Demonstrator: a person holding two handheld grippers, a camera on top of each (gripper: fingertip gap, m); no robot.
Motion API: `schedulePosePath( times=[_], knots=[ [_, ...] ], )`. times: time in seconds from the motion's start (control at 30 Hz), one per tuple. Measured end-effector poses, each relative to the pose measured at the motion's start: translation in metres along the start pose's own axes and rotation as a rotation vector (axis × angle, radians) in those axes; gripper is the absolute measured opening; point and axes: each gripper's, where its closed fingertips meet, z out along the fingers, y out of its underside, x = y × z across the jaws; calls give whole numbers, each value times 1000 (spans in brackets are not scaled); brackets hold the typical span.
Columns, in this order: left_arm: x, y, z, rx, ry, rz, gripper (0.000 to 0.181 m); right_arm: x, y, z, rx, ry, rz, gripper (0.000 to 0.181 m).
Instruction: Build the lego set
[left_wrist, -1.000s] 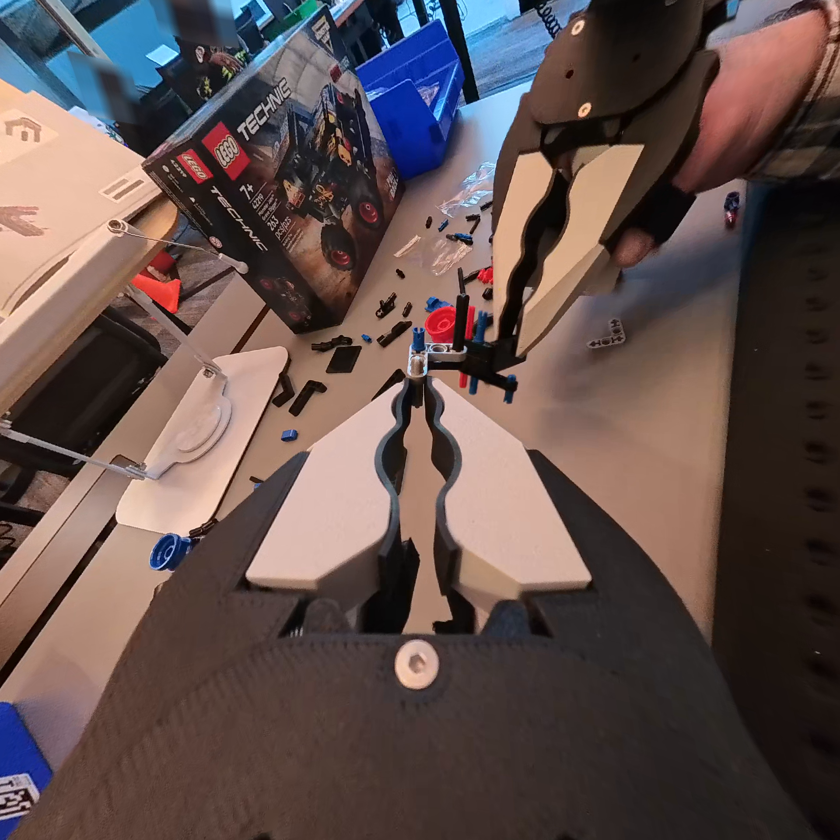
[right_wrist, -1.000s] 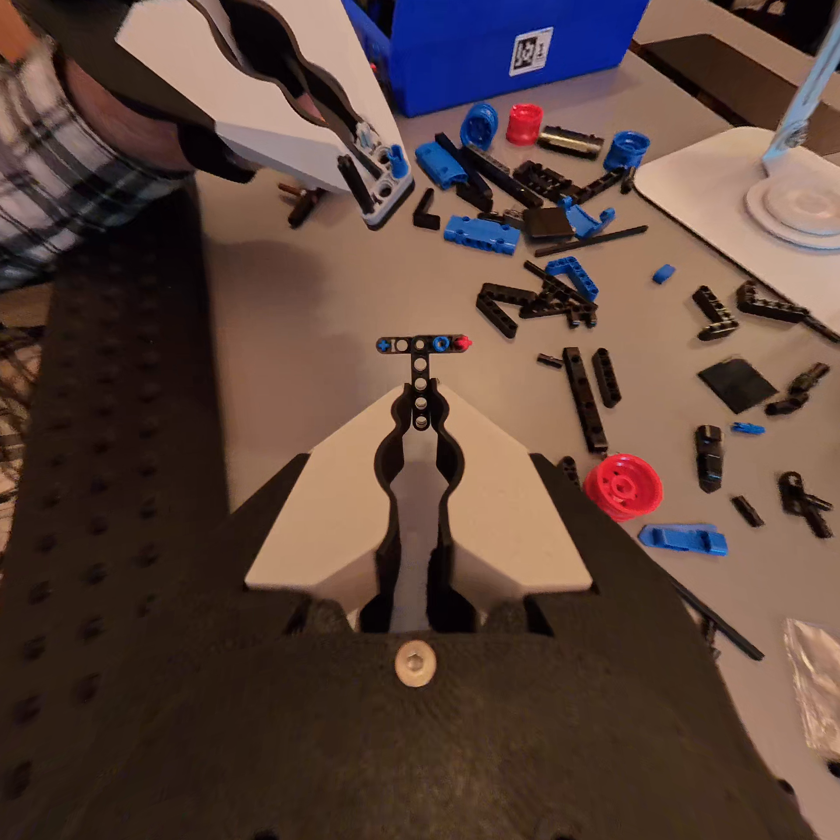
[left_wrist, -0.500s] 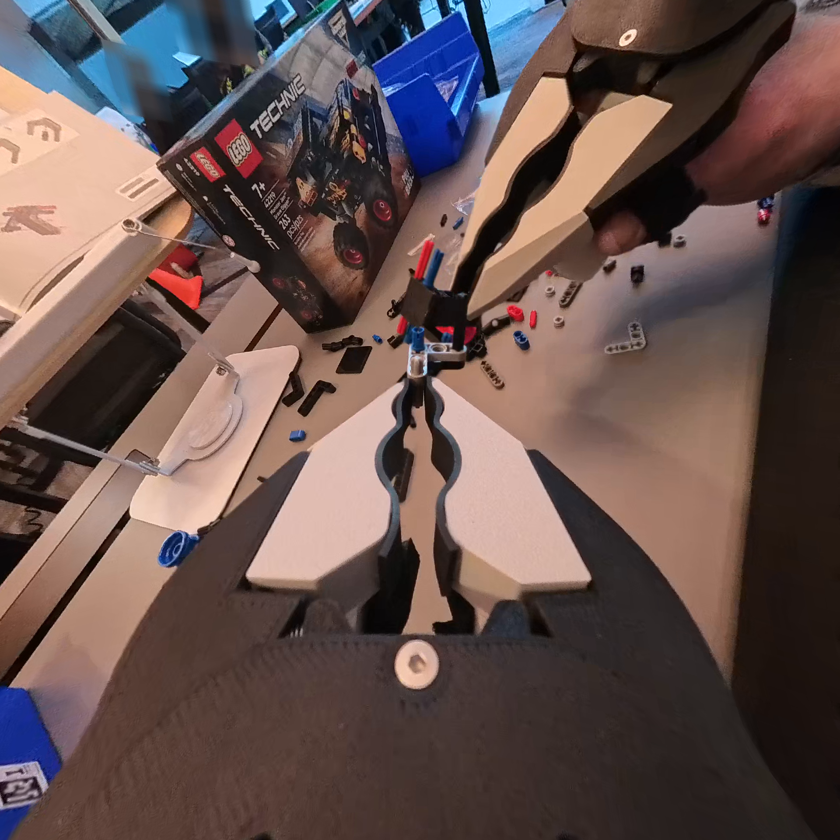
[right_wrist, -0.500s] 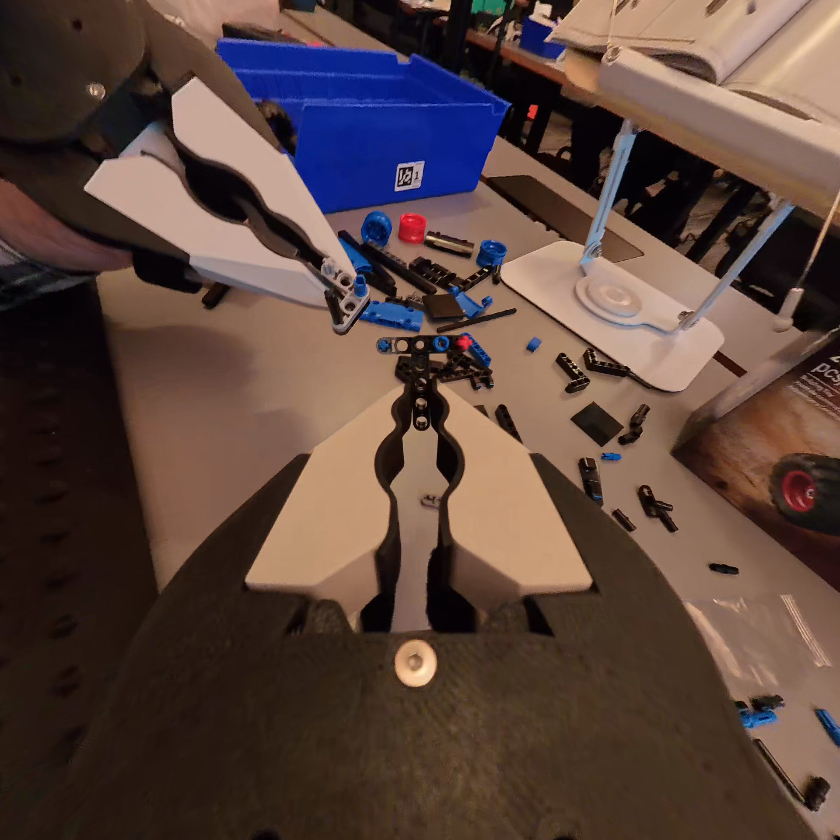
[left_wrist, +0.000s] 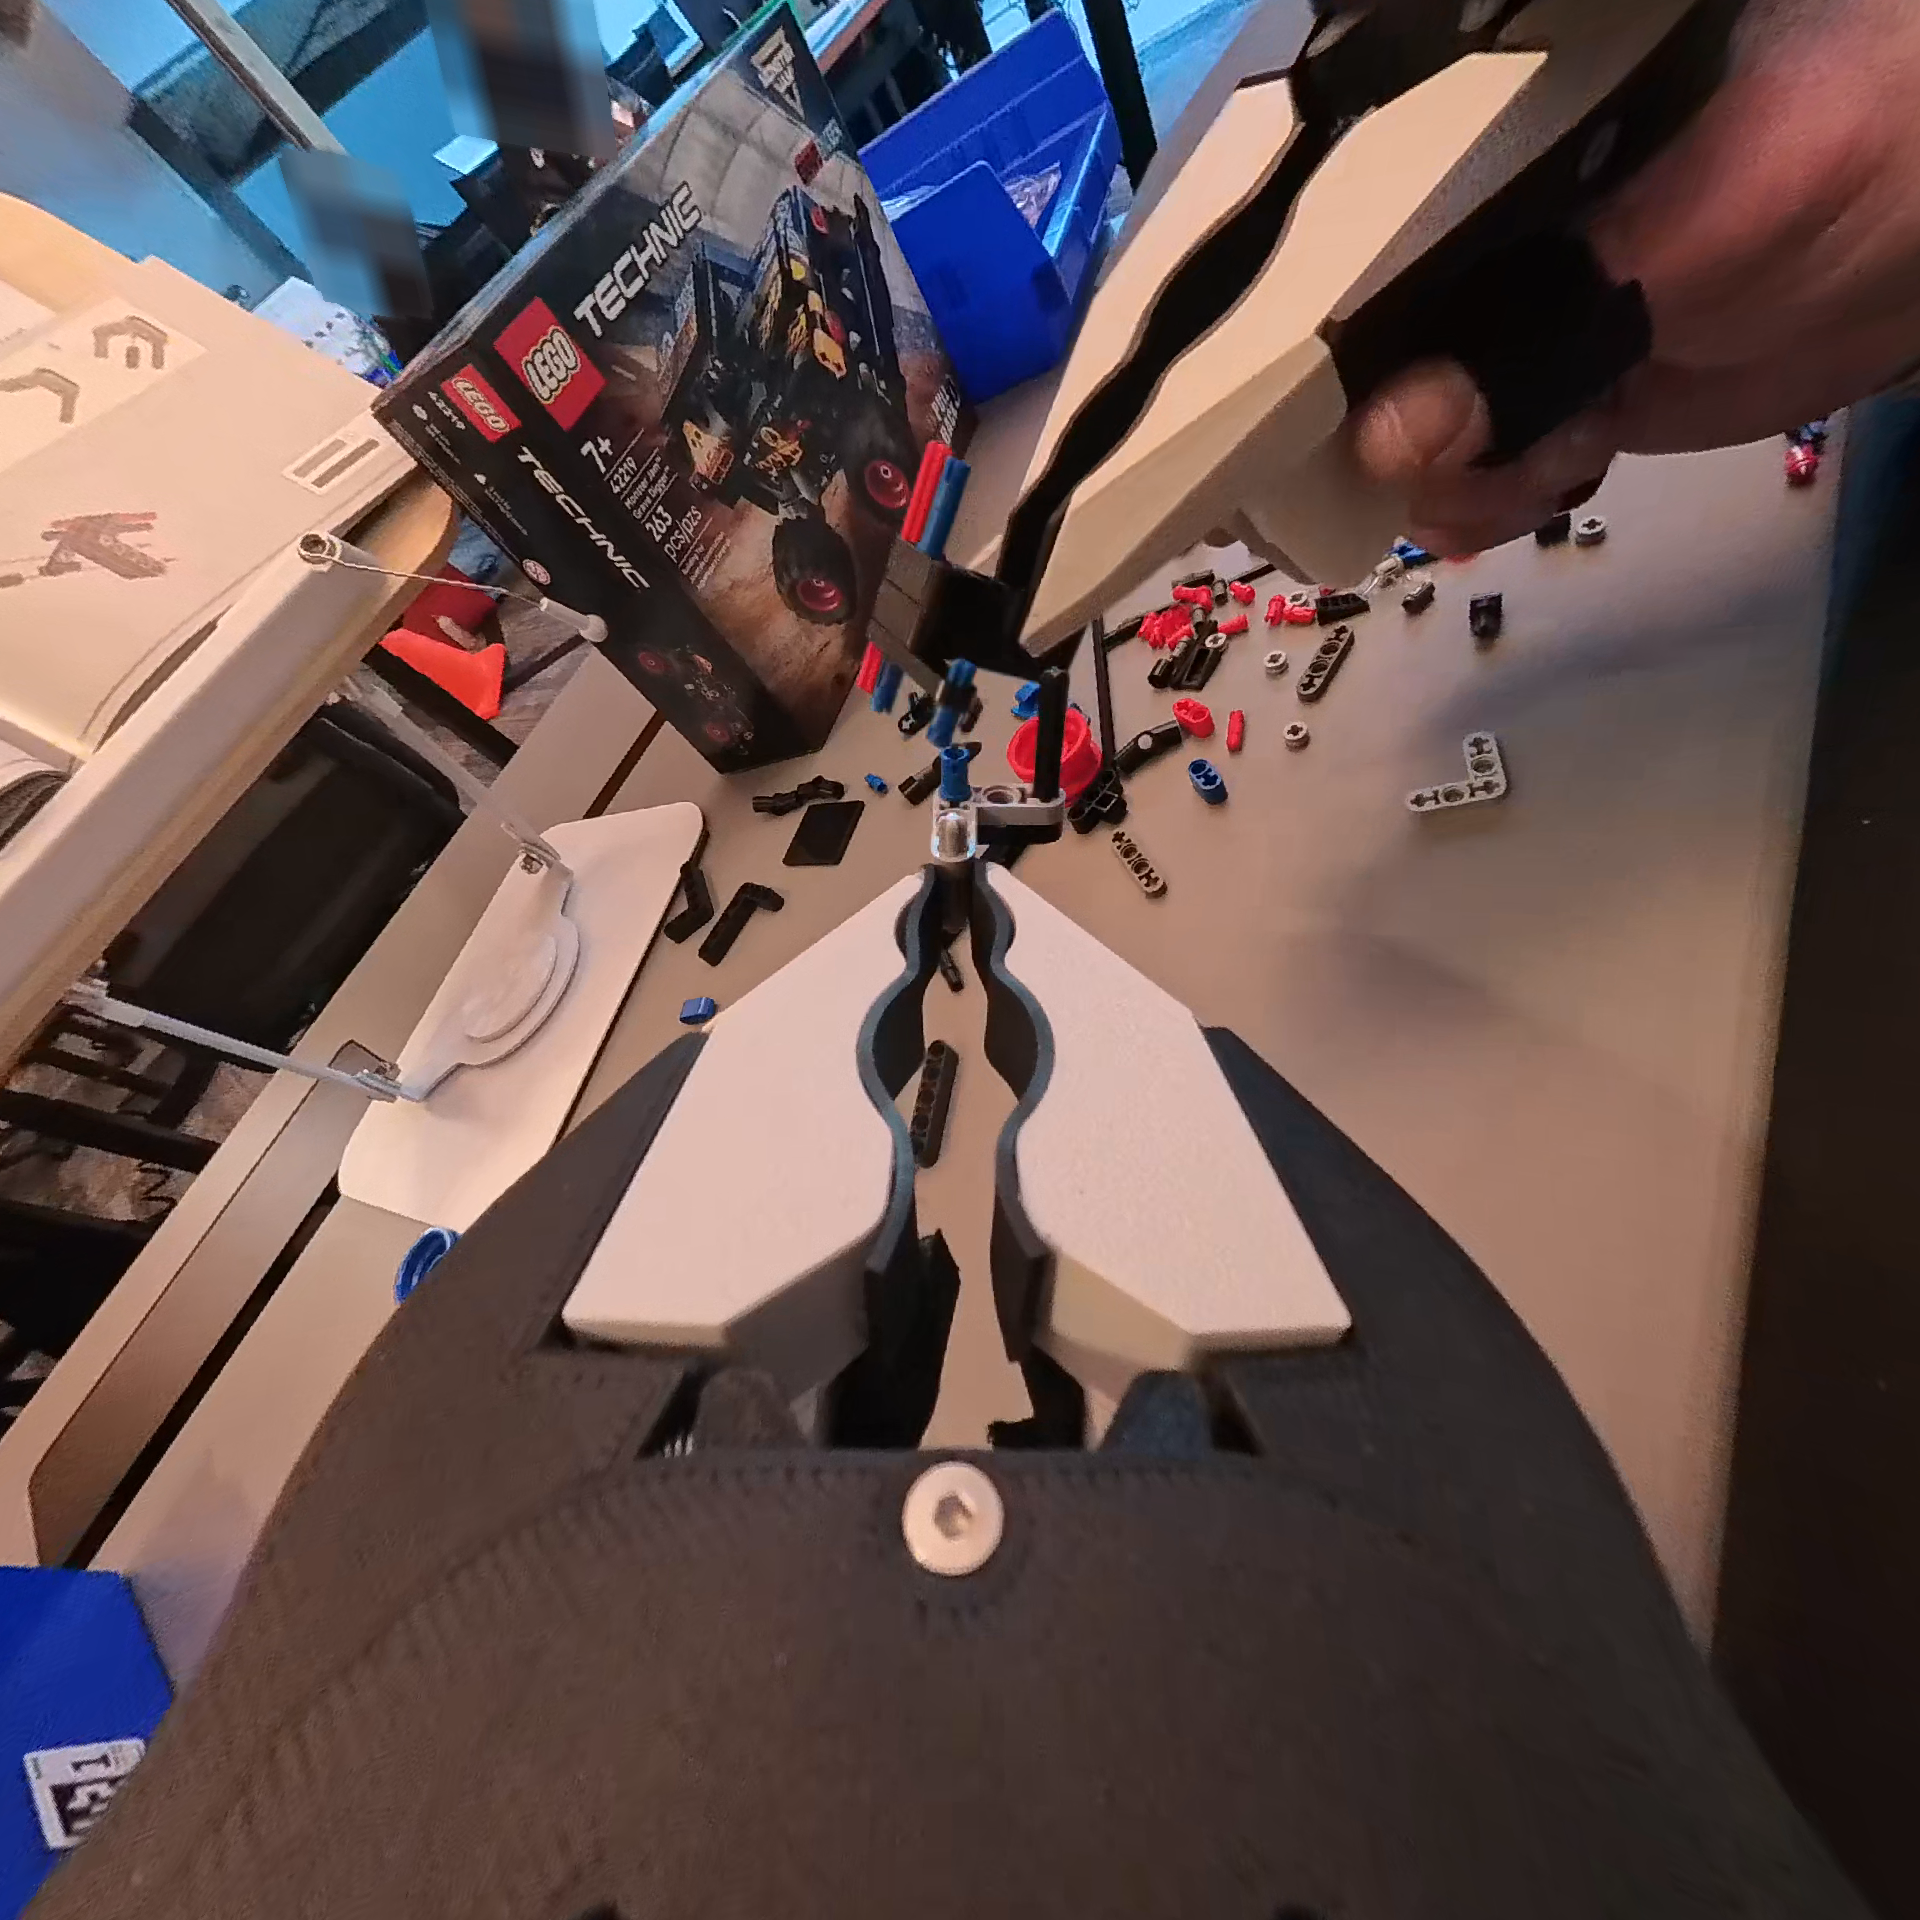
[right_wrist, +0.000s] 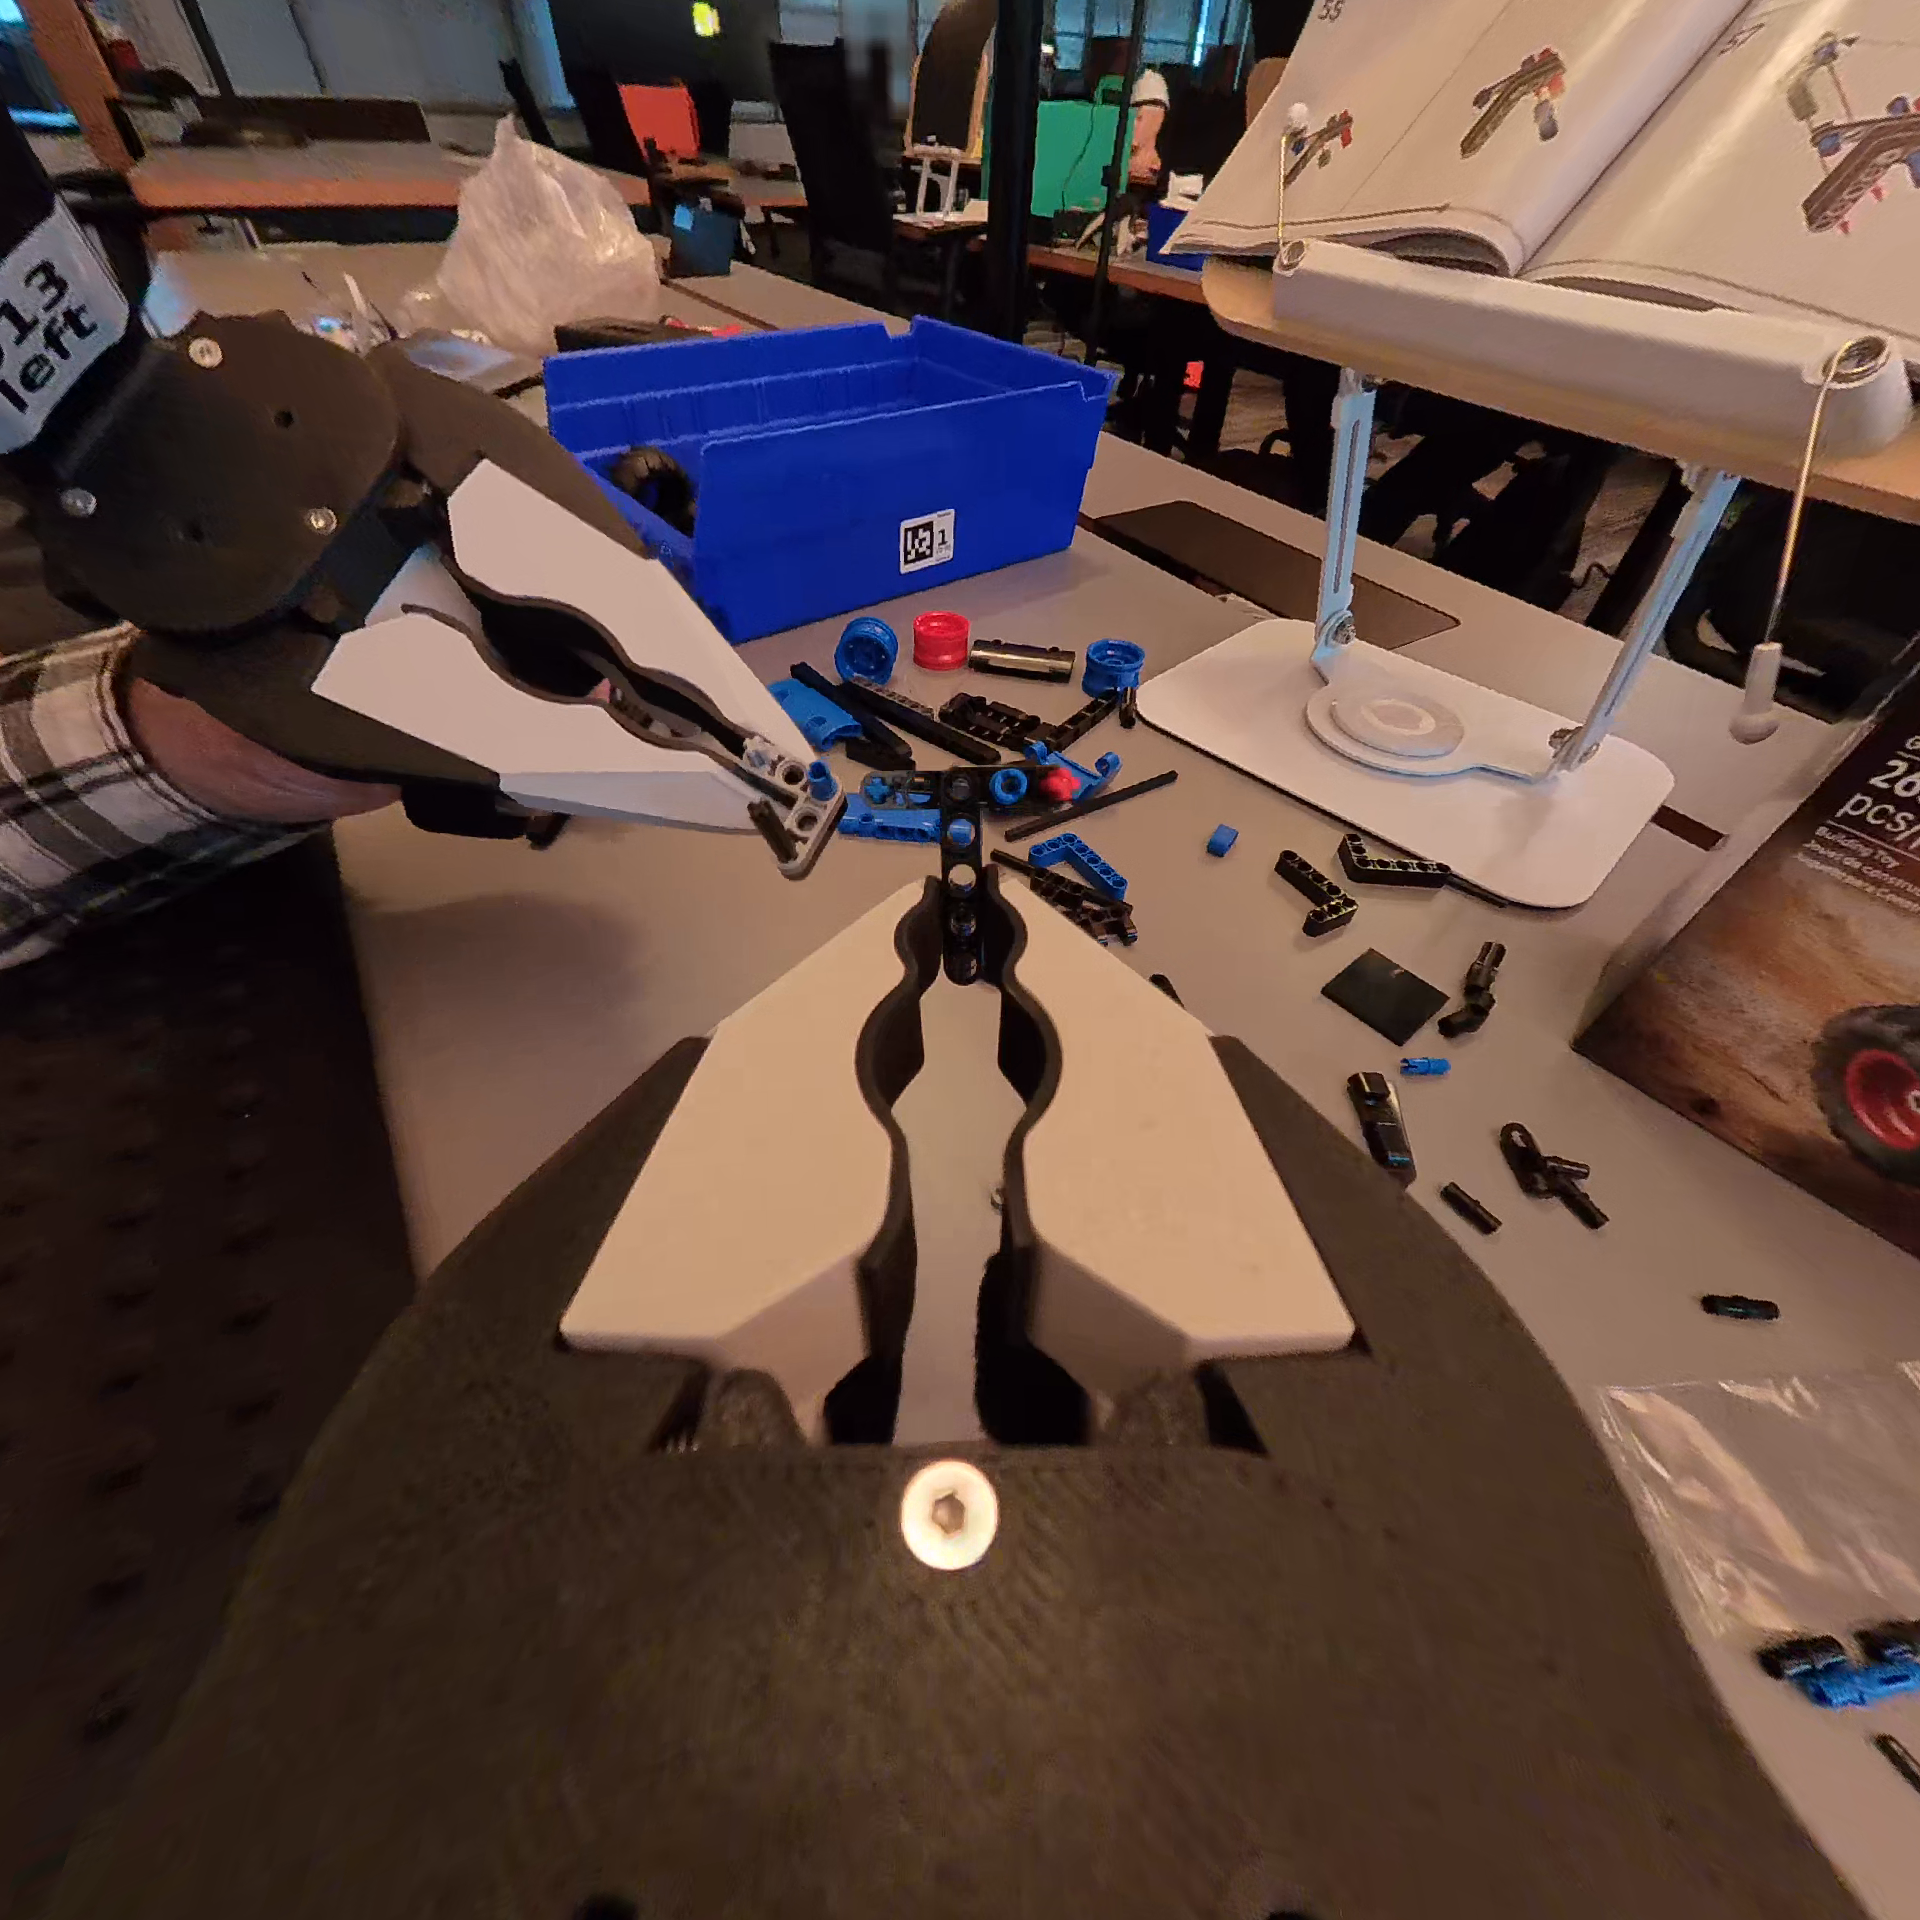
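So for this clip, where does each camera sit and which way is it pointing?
Left wrist view: sits on the left tongs, looks along them across the table toward the lego box; the right tongs and a hand show upper right.
Right wrist view: sits on the right tongs, faces the blue bin and book stand; the left tongs and a plaid sleeve show left.
Shared: both tongs, the grey piece and black T-shaped piece, the stand, the box.
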Motion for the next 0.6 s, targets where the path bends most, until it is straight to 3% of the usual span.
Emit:
schedulePosePath(
  times=[0.6],
  knots=[
    [-1, -2, 1, -2, -28, 33, 1, 1, -6, -3, 37, 9, 18, 5]
  ],
)
